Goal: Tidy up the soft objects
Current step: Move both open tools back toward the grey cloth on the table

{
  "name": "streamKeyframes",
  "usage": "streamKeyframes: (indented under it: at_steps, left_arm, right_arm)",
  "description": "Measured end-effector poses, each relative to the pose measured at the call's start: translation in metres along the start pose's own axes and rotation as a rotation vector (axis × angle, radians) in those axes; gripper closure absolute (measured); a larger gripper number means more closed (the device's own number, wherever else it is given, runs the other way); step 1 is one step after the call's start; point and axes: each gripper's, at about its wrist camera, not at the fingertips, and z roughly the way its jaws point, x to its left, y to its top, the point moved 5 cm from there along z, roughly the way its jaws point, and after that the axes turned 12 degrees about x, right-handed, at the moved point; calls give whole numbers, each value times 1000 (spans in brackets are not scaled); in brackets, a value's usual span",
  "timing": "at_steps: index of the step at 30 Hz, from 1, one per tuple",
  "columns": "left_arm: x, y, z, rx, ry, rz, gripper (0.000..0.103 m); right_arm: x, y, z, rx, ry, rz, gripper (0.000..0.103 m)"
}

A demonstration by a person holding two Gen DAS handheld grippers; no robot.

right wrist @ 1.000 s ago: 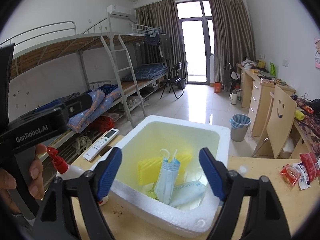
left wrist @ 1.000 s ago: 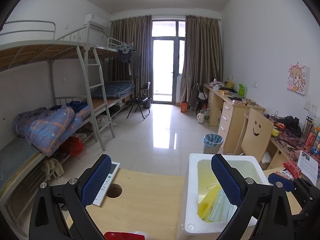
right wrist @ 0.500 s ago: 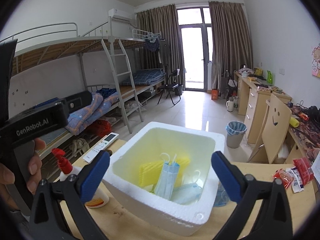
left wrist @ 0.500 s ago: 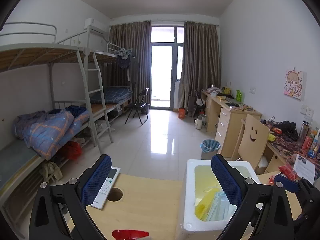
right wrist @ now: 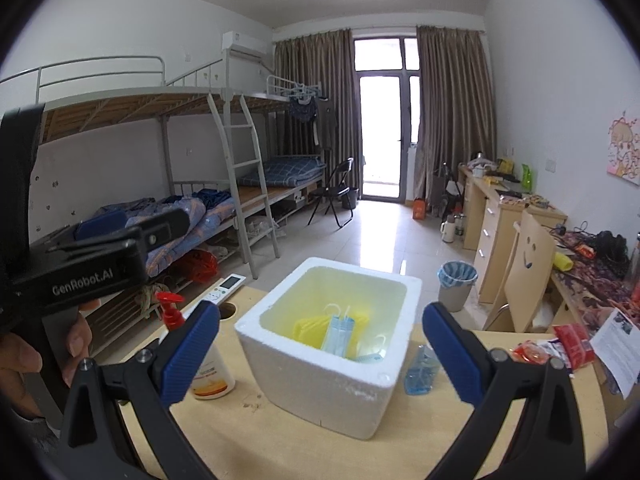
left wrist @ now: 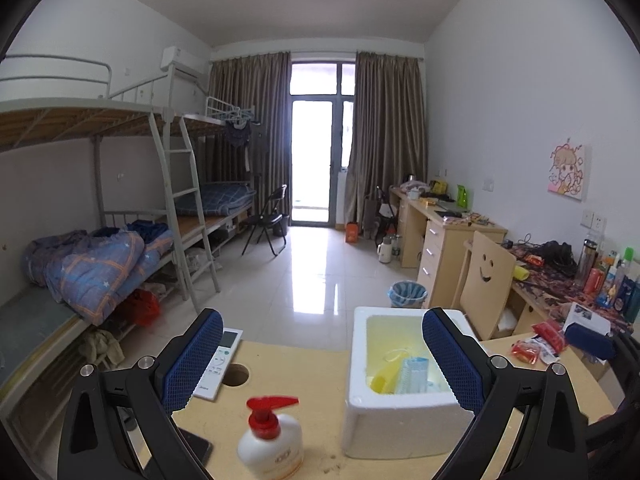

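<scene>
A white foam box stands on the wooden table. Inside it lie blue face masks and a yellow sponge. The box also shows in the left wrist view, with the masks inside. My right gripper is open and empty, held above the table in front of the box. My left gripper is open and empty, to the left of the box. The left gripper's body shows at the left in the right wrist view.
A white pump bottle with a red top stands left of the box. A remote lies by a cable hole. A small blue bottle and red snack packets lie right of the box. A chair with a smiley stands behind.
Both grippers have pulled back from the box and risen. The right gripper's jaws have opened wider. The pump bottle has come into the left wrist view.
</scene>
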Motion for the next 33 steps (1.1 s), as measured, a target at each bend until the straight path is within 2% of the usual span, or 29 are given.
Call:
streamKeyframes:
  at_steps: [7, 22, 31, 33]
  left_arm:
    - [-9, -8, -37, -34, -7, 29, 3]
    - [-27, -39, -100, -105, -101, 96, 1]
    - [-30, -74, -122, -139, -181, 128, 1]
    - [-27, -83, -124, -147, -179, 131, 1]
  right_arm:
    - [3, -7, -41, -47, -20, 1, 0]
    - [-1, -44, -93, -101, -45, 19, 0]
    - [-3, -70, -103, -121, -39, 57, 0]
    - [-3, -77, -105, -125, -39, 50, 0]
